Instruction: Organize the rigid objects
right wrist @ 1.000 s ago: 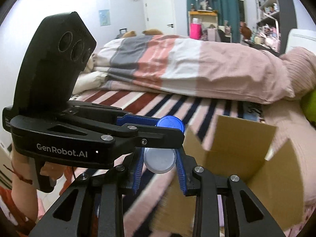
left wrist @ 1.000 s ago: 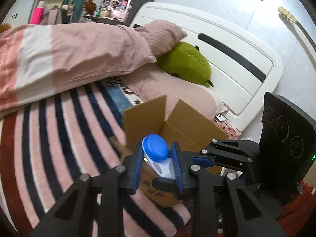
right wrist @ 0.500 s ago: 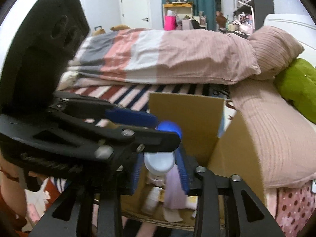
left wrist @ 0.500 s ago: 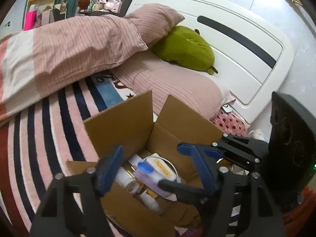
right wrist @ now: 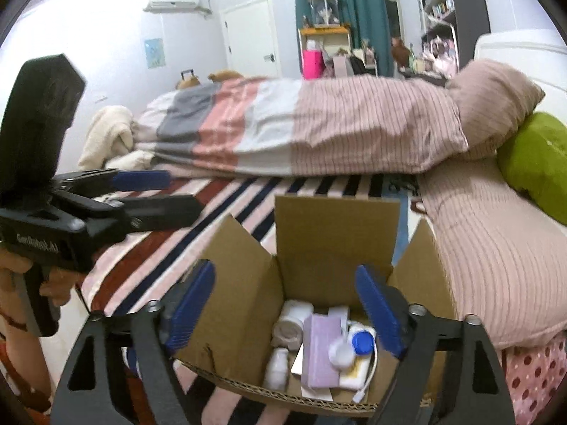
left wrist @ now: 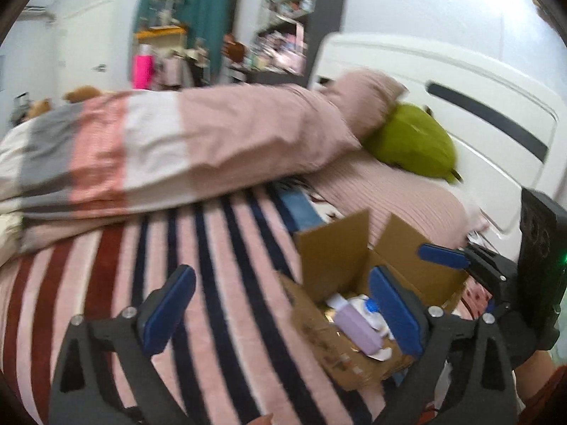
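**Both claws emptied, bottle now in the box**

Dropped since a second ago: the white bottle with the blue cap (right wrist: pixel 360 343), then pinched between both claws, now lying loose in the cardboard box (right wrist: pixel 244 304) at lower centre of the right wrist view, beside a lilac bottle (right wrist: pixel 320 350), a small white bottle (right wrist: pixel 277 368) and a roll of tape (right wrist: pixel 288 331). Same box (left wrist: pixel 333 258) seen at lower right of the left wrist view, flaps up, resting on the striped blanket (left wrist: pixel 226 265) of the bed, near the pink pillow (right wrist: pixel 489 248) and the green plush (right wrist: pixel 538 166).

Left claw (left wrist: pixel 283 311) spread wide and holding nothing, swung off toward the blanket at lower centre; also visible at middle left of the right wrist view (right wrist: pixel 156 191). Right claw (right wrist: pixel 287 313) likewise spread and empty, hovering just above the open box, blue pads either side of the contents.

Step in hand, by judgement: release finished, one item stowed. Next move probably a retreat from the box and a search for another loose rigid item; none visible on the blanket in either view, so a turn elsewhere likely needed. Care called for on lifting clear of the upright flaps, easily snagged and tipped.
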A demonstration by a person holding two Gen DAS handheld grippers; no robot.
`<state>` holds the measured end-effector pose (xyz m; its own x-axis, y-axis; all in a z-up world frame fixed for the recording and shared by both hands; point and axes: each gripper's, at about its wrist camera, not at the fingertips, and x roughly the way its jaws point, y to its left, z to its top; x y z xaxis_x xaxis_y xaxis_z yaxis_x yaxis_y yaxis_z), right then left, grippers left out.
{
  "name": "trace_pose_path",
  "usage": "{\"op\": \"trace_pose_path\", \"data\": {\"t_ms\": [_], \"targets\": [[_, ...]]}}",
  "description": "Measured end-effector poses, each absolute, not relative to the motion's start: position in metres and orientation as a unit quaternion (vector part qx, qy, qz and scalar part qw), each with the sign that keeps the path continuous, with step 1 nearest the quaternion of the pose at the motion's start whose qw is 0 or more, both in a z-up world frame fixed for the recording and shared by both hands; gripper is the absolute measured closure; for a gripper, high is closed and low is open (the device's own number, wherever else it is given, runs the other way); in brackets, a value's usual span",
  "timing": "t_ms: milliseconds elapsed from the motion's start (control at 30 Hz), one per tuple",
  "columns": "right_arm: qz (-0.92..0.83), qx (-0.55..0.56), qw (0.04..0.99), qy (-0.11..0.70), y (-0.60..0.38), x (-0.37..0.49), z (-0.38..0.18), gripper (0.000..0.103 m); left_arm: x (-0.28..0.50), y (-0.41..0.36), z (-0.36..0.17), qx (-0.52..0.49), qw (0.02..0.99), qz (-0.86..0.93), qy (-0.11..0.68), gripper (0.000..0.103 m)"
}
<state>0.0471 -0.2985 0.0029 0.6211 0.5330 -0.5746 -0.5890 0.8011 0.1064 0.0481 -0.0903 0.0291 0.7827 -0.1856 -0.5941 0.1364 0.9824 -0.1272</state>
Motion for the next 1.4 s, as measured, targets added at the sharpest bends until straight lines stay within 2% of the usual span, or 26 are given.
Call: {"op": "trace_pose_path", "data": {"t_ms": [133, 400, 1400], "targets": [[0.338, -0.044, 0.897, 0.281, -0.294, 0.039, 0.009, 0.008, 0.03, -0.06, 0.033, -0.056, 0.949, -0.032, 0.309, 0.005], [0.354, -0.056, 0.896, 0.263, -0.282, 0.031, 0.009, 0.008, 0.017, -0.034, 0.021, -0.066, 0.946, 0.01, 0.317, 0.005], [0.346, -0.043, 0.899, 0.264, -0.287, 0.034, 0.012, 0.008, 0.012, -0.035, 0.021, -0.053, 0.946, 0.017, 0.318, 0.005]]}}
